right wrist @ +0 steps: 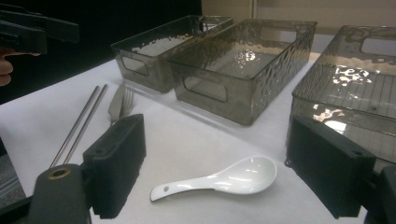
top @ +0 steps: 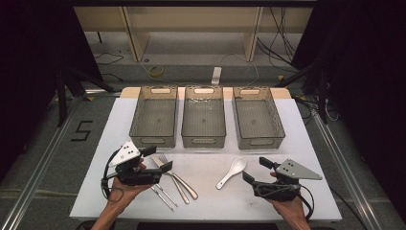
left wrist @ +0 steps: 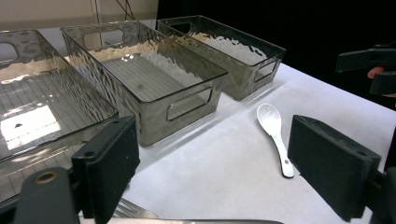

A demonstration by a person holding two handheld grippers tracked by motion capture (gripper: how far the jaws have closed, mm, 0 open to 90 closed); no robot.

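Right tool (right wrist: 215,172) released, left tool (left wrist: 212,172) released, glossy white ceramic spoon (right wrist: 224,181) between them

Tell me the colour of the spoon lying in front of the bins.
Plain glossy white; the spoon shows best in the right gripper view.

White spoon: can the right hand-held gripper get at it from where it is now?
Probably yes. The spoon lies alone on bare table, just ahead of the right hand-held gripper, whose jaws stand open and empty. The bins sit farther back, and nothing lies between.
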